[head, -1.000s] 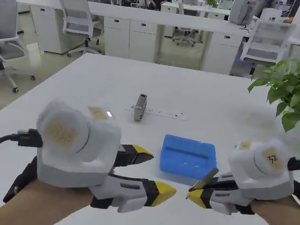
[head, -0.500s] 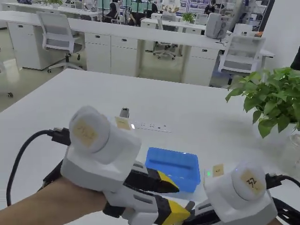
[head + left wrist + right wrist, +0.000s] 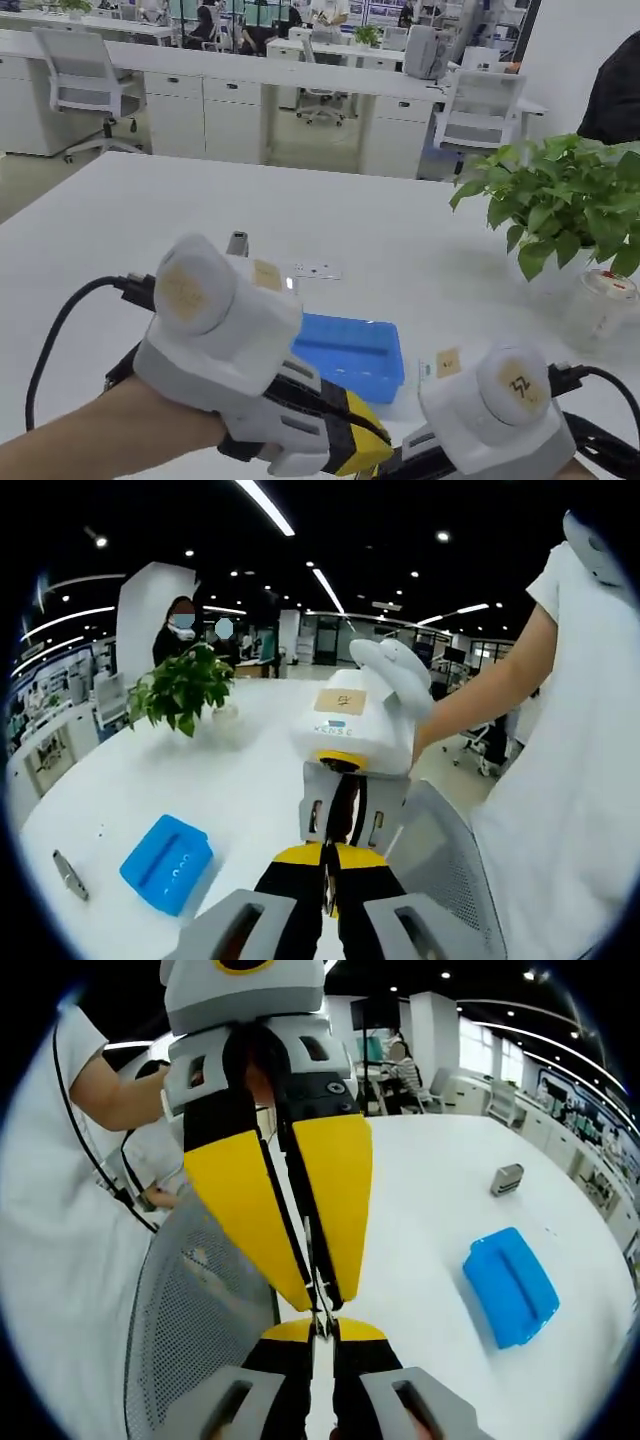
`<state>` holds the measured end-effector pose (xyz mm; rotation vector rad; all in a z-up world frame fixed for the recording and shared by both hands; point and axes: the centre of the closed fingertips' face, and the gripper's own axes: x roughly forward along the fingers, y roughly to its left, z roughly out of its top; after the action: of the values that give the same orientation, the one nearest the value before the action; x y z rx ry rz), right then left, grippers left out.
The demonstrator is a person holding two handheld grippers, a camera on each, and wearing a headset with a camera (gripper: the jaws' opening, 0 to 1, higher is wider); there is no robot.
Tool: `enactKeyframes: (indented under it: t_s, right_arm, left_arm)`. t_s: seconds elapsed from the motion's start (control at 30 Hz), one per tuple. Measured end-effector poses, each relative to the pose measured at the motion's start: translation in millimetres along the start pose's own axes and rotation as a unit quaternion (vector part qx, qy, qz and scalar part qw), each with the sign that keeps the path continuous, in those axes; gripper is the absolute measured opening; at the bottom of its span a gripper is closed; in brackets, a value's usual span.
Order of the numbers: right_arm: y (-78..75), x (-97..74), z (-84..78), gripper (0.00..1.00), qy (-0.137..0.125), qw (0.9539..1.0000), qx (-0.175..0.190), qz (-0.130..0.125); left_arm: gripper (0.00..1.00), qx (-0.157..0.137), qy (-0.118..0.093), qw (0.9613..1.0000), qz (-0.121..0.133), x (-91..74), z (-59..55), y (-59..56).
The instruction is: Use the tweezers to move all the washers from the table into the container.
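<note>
My two grippers meet tip to tip low in front of me. In the right gripper view, the left gripper [image 3: 320, 1300] comes down from the top with its yellow fingers [image 3: 250, 1200] pressed together. My right gripper [image 3: 322, 1332] is shut below it. A thin silver strip, the tweezers [image 3: 319, 1315], runs between both pairs of tips. The left gripper view shows the left gripper [image 3: 326, 865] shut on that strip, facing the right gripper [image 3: 340, 825]. The blue container [image 3: 345, 352] lies just beyond the left gripper [image 3: 370, 452]. On a white strip [image 3: 315, 270], the washers are too small to make out.
A small metal block [image 3: 237, 243] stands beyond the container, left of the white strip. A potted plant [image 3: 560, 200] and a jar [image 3: 600, 305] sit at the table's right. A mesh chair back [image 3: 190, 1310] is close under the grippers. Desks and chairs stand behind.
The left gripper's jaws, apart a second ago, have shut, and the two grippers have come together tip to tip. My head has lifted, so the table things sit lower and nearer.
</note>
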<state>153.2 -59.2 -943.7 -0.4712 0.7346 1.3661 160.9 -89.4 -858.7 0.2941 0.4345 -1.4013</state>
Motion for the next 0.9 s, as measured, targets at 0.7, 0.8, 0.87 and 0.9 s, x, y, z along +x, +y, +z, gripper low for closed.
enactKeyframes:
  t_s: [0.7,0.8,0.87,0.9]
  right_arm:
    - [-15.7,-28.2,-8.0,0.03,-0.006,0.9998,0.0,-0.017]
    - [-11.6,-28.7,-14.1,0.02,0.023,0.9994,-0.025,-0.008]
    - [-10.3,-28.1,-16.4,0.02,0.037,0.9985,-0.038,-0.008]
    - [-9.8,-27.4,-18.0,0.02,0.046,0.998,-0.044,-0.007]
  left_arm:
    - [0.0,-0.005,-0.043,0.9986,0.031,-22.9,-17.8,10.3]
    - [0.0,-0.029,-0.042,0.9984,0.026,-21.9,-27.8,8.1]
    - [0.0,-0.041,-0.047,0.9977,0.025,-21.3,-31.7,6.8]
    - [0.0,-0.045,-0.05,0.9974,0.025,-20.5,-34.8,6.0]
